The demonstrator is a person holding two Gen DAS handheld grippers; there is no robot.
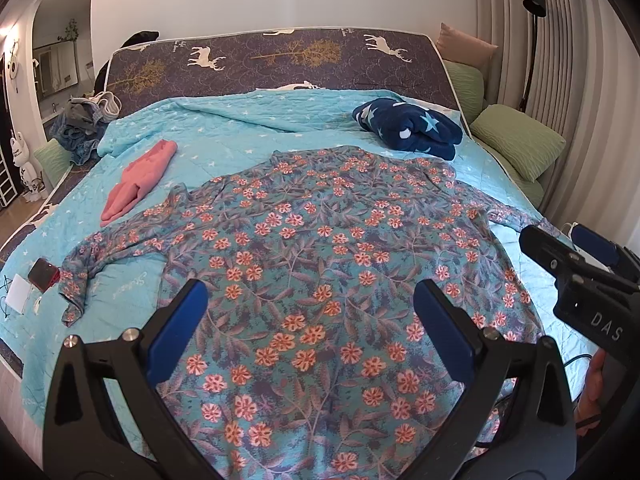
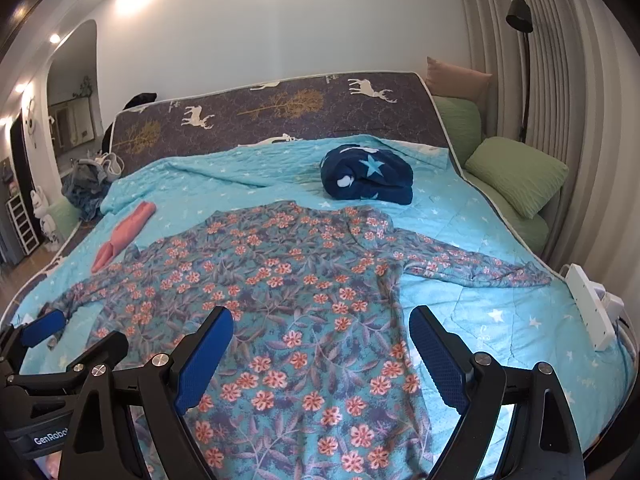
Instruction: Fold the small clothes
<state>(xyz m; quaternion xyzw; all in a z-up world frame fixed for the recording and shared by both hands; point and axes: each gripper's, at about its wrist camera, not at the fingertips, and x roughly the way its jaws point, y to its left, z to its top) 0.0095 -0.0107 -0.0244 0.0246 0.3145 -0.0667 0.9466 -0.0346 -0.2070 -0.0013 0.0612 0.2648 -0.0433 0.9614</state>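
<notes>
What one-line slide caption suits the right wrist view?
Open right claw above a floral shirt spread flat, unfolded, on a turquoise quilt.

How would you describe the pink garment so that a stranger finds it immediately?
Start at the turquoise quilt covering the bed. Left of the big floral shirt lies the pink garment, small and bunched. It is the only plain, unpatterned cloth there.
</notes>
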